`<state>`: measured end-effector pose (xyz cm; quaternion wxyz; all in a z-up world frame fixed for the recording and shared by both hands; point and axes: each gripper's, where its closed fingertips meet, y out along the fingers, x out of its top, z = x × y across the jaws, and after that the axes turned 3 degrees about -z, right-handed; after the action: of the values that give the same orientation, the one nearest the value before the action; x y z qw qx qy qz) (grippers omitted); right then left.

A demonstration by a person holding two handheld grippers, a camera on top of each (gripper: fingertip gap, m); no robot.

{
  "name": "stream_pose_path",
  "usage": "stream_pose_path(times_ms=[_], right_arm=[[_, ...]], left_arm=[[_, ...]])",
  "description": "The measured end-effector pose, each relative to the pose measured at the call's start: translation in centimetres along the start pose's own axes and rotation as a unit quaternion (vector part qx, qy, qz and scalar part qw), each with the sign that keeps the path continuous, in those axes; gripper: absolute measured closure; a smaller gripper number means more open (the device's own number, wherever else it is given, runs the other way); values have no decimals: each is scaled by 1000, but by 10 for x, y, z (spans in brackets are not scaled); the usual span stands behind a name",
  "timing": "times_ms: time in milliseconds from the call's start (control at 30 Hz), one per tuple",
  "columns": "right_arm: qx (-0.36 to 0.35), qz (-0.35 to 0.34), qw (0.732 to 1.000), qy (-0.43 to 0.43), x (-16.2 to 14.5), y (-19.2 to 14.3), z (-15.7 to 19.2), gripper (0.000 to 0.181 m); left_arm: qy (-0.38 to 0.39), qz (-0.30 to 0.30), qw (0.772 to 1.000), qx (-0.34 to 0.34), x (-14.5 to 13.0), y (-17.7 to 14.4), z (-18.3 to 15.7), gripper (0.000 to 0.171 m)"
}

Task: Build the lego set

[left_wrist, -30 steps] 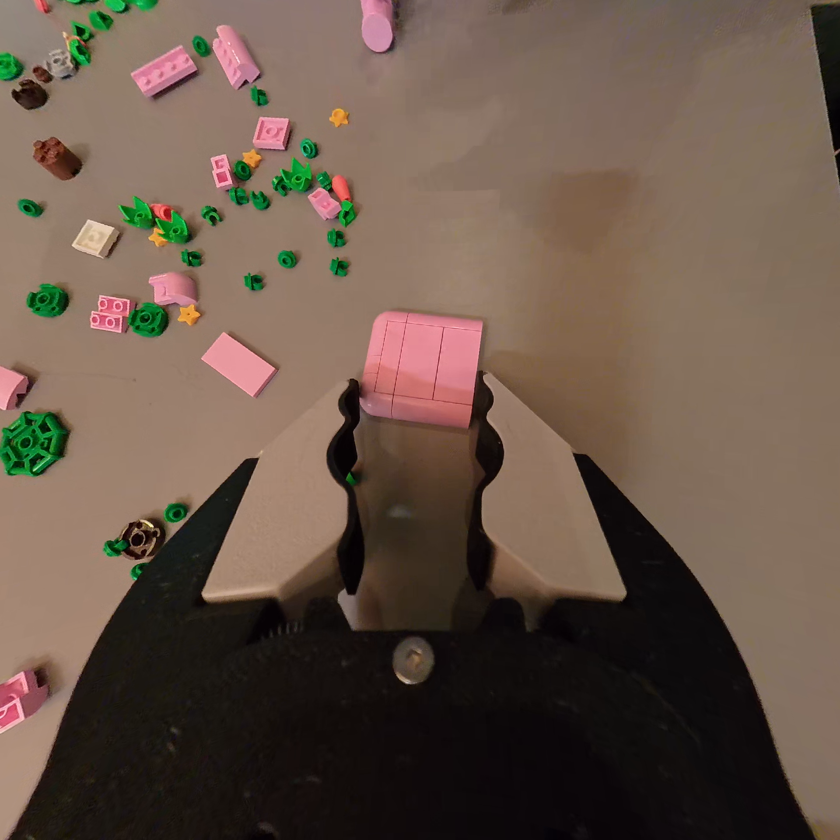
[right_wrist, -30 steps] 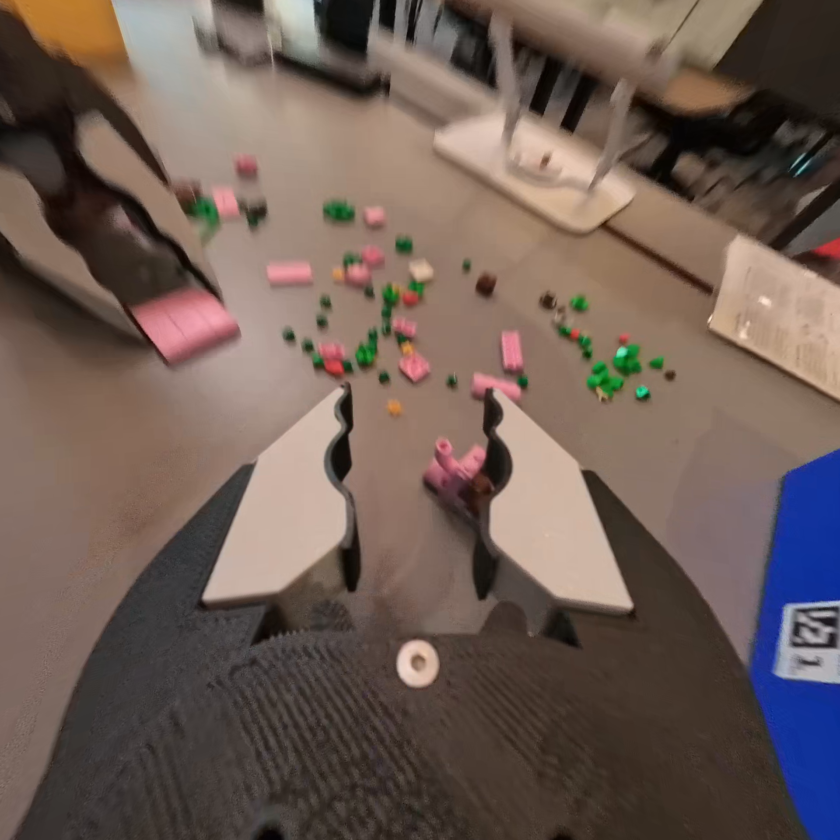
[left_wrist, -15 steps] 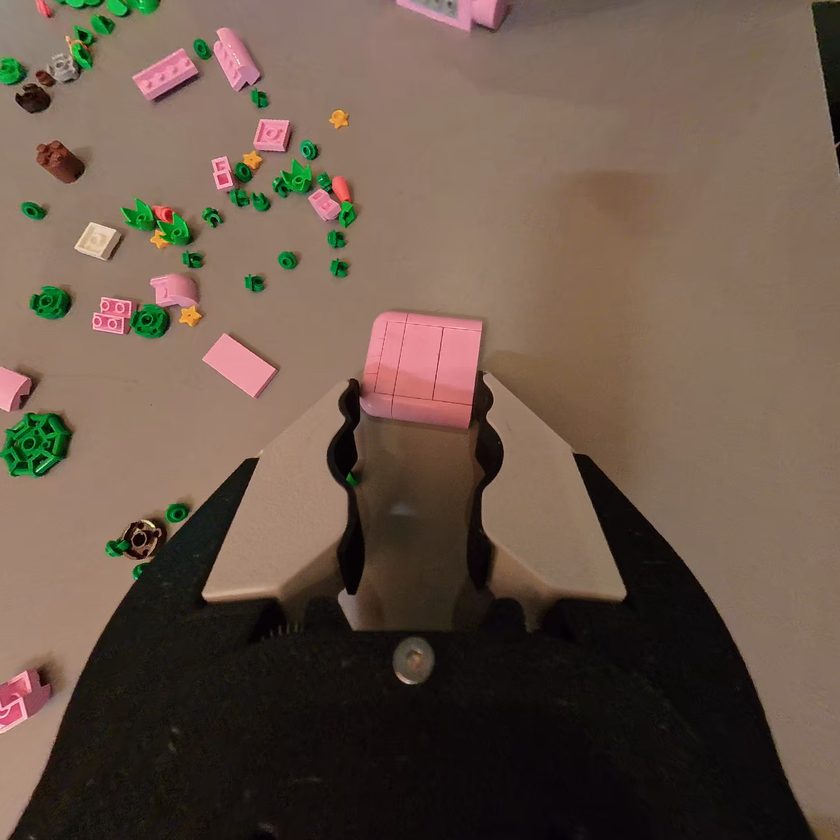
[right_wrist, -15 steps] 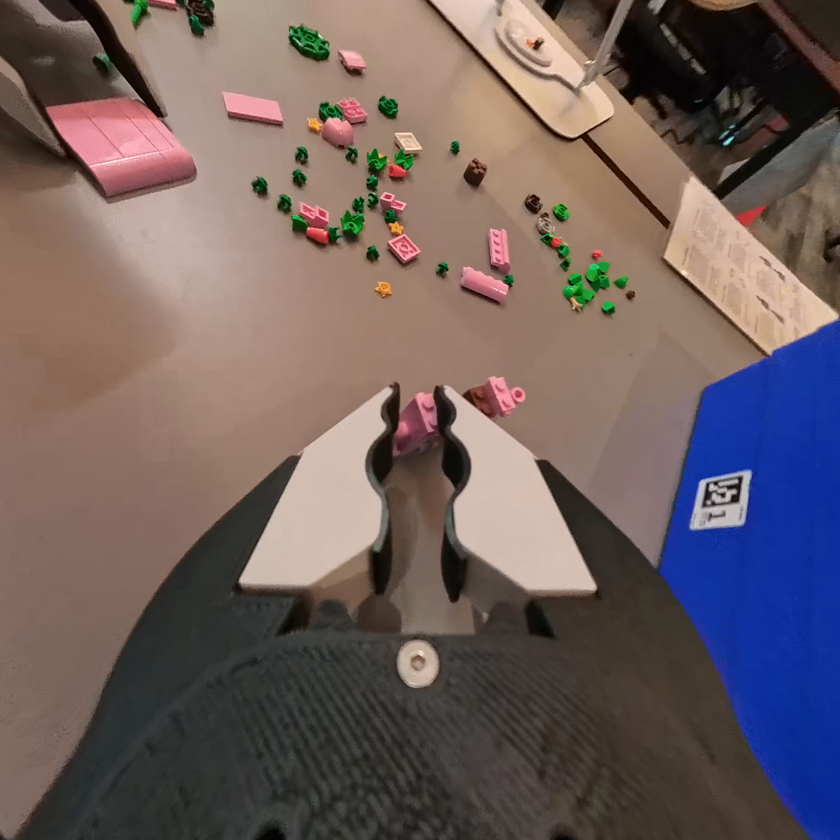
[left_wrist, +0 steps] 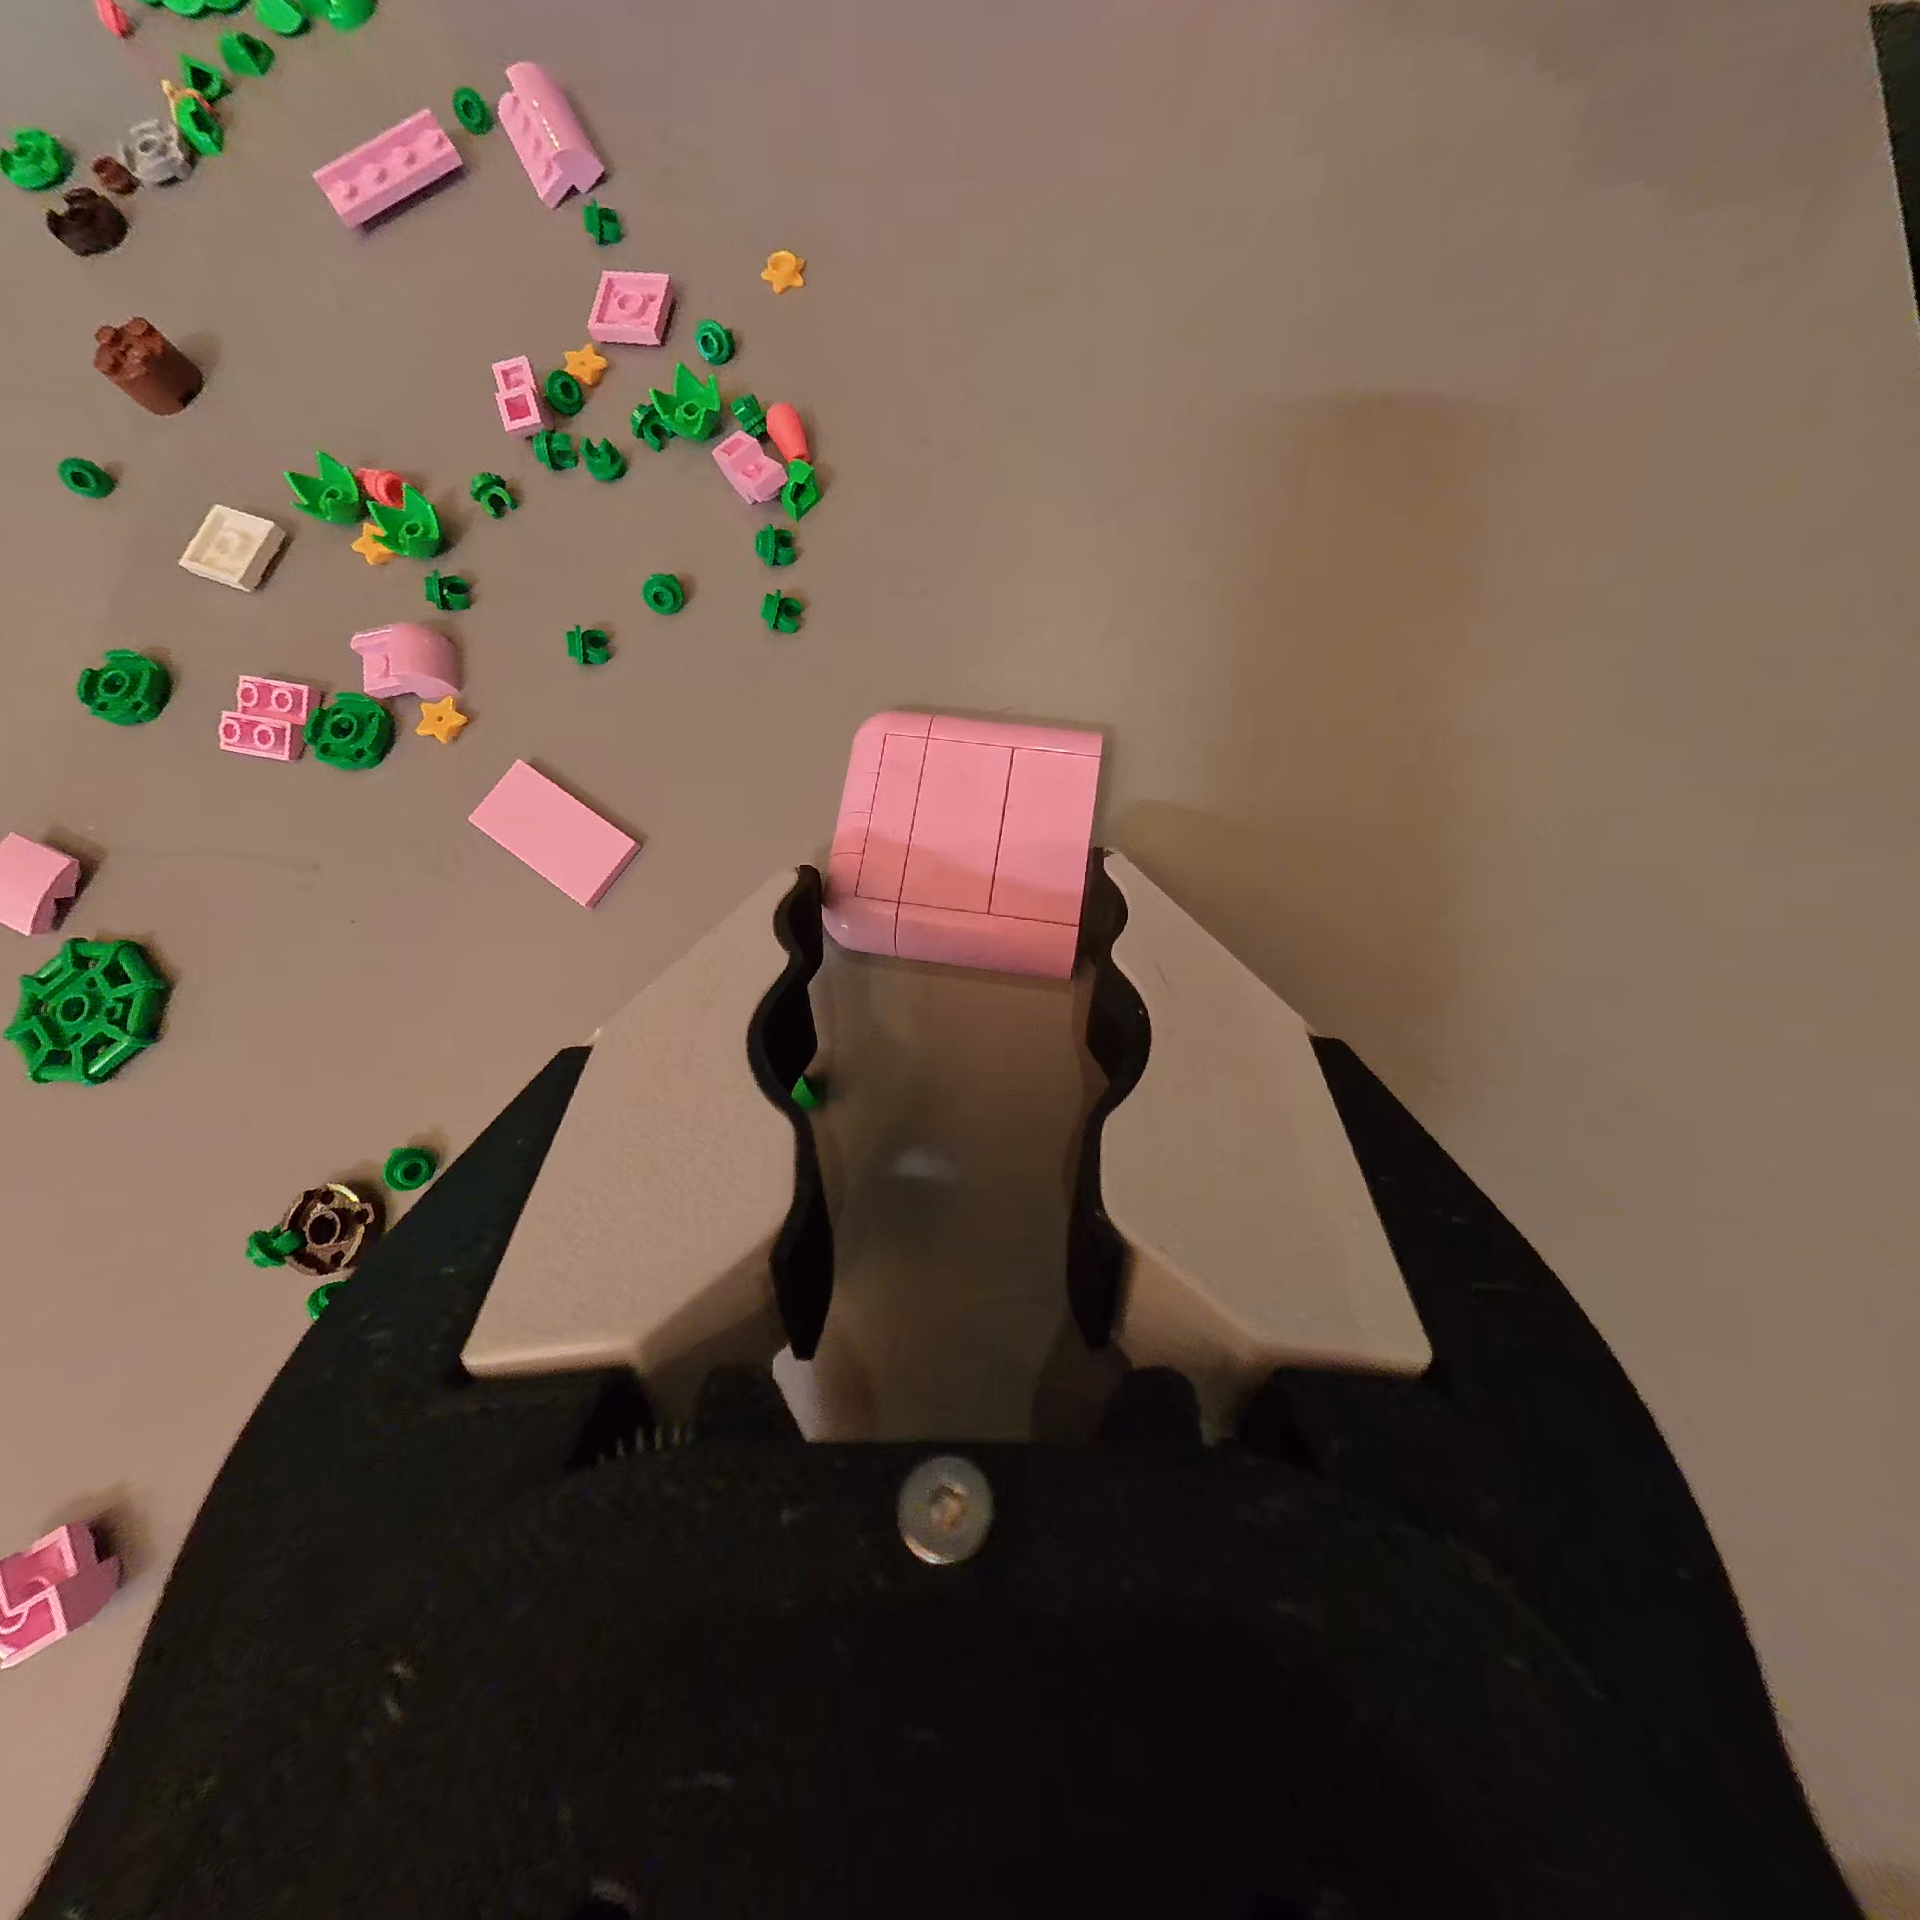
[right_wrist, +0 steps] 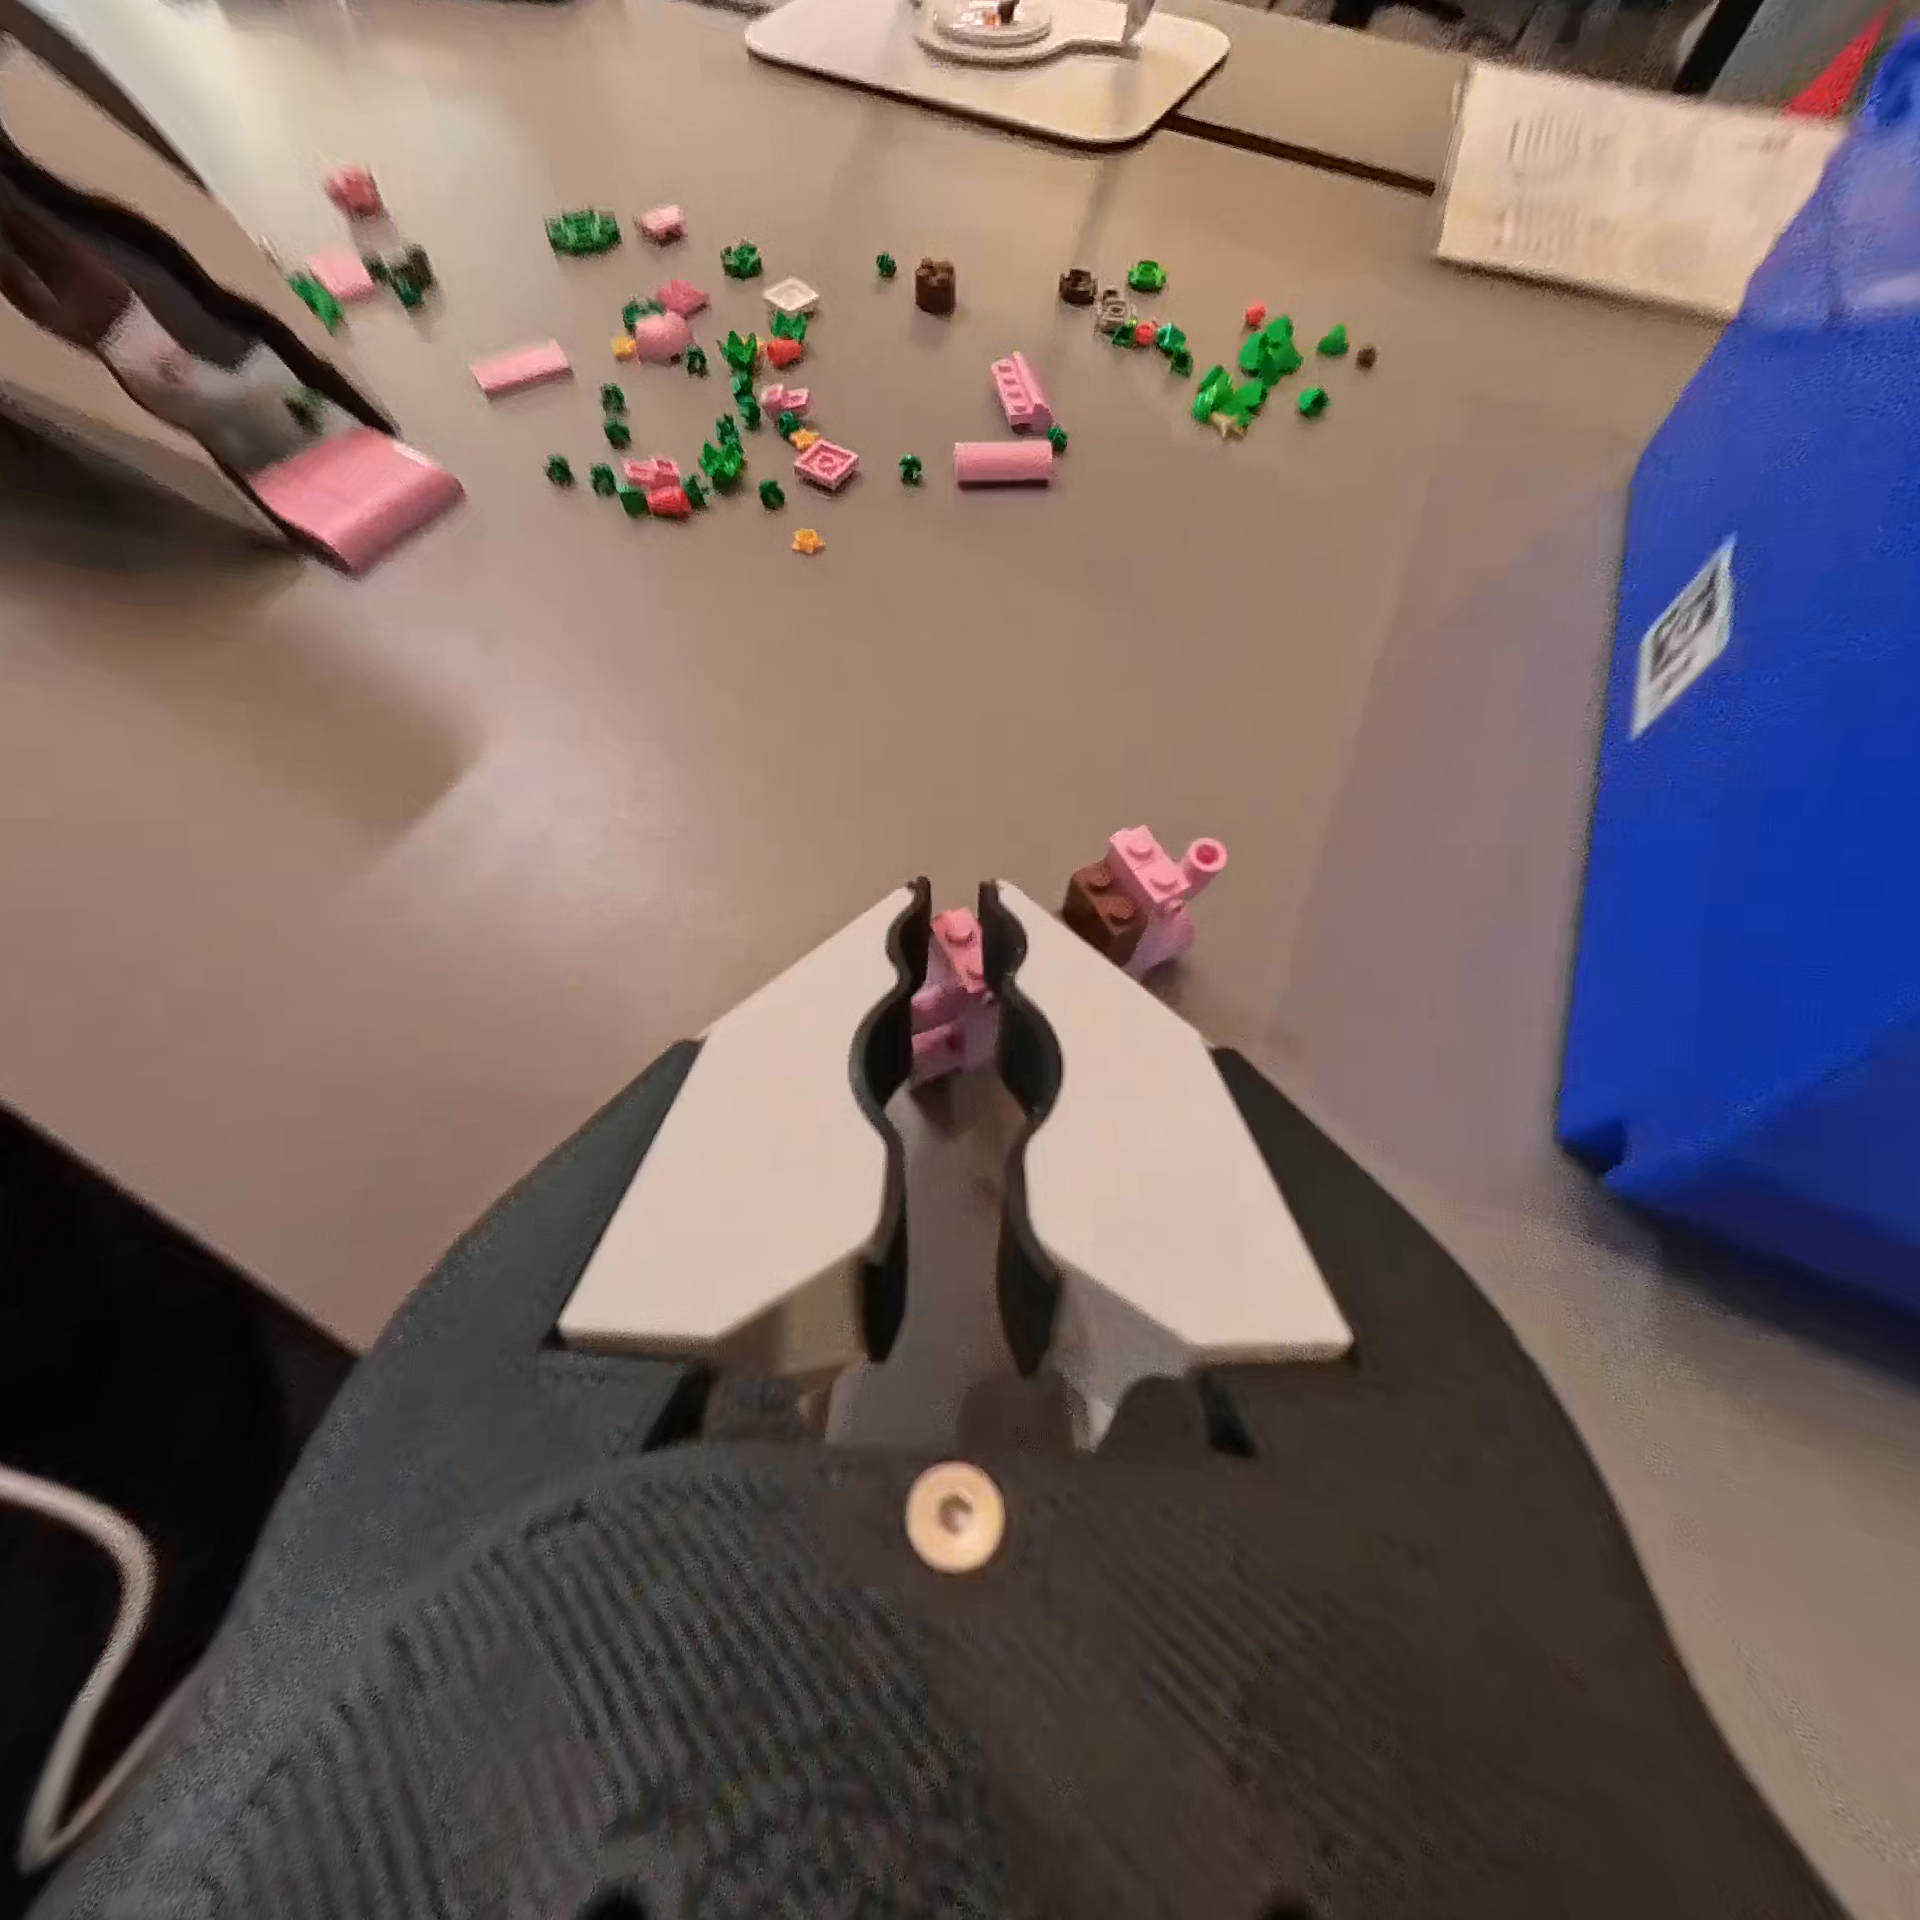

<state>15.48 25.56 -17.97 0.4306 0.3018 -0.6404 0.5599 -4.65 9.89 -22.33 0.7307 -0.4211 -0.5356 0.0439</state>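
My left gripper [left_wrist: 956,914] is shut on a smooth pink built block with rounded edges [left_wrist: 966,831]; both pads press its sides just above the grey table [left_wrist: 1351,416]. The same block shows at the far left of the right wrist view [right_wrist: 353,499]. My right gripper [right_wrist: 951,914] is shut on a small pink studded assembly [right_wrist: 951,987], with its pads tight on both sides. A second small pink and brown assembly [right_wrist: 1143,904] stands on the table just right of my right fingertips.
Loose green, pink, brown, white and orange pieces [left_wrist: 416,468] lie scattered left of my left gripper, among them a flat pink tile [left_wrist: 554,831]. A blue box [right_wrist: 1766,727] stands close on the right. A paper booklet [right_wrist: 1610,187] and a white stand base [right_wrist: 987,62] lie at the back. There is about 25 cm between the tips of the two grippers. From my left tips it is roughly 5 cm to the flat pink tile [left_wrist: 554,831]; from my right, 30 cm. The right camera catches it too, in the right wrist view [right_wrist: 517,371].
My right gripper closed from wide open onto the small pink assembly, and its view swung and rose. My left gripper and its pink block stayed still.
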Motion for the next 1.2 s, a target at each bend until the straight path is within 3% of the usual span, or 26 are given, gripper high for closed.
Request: stream_pose_path(times_ms=[167,233,333,567,700,833,933,1033,1200], right_arm=[[52,-63,986,142,11,-9,1,176],[69,-69,985,144,17,-3,12,176],[40,-19,993,107,7,7,14,176],[21,-7,991,133,-8,-19,5,177],[21,47,990,132,-35,-28,5,177],[11,48,991,121,-36,-37,1,167],[-33,31,994,102,-28,-40,-16,139],[-54,63,995,64,-36,-30,-20,111],[-33,80,995,48,-35,-7,-2,118]], left_arm=[[-1,0,1000,-1,0,0,0,122],[-3,1,1000,-2,0,0,0,122],[-2,0,1000,4,0,0,1,122],[8,-2,1000,15,1,0,2,123],[9,-2,1000,15,1,0,2,123],[8,-2,1000,14,1,0,2,123],[6,-2,1000,13,0,0,2,123],[6,-2,1000,12,0,0,2,123],[5,-2,1000,16,0,0,3,123]])
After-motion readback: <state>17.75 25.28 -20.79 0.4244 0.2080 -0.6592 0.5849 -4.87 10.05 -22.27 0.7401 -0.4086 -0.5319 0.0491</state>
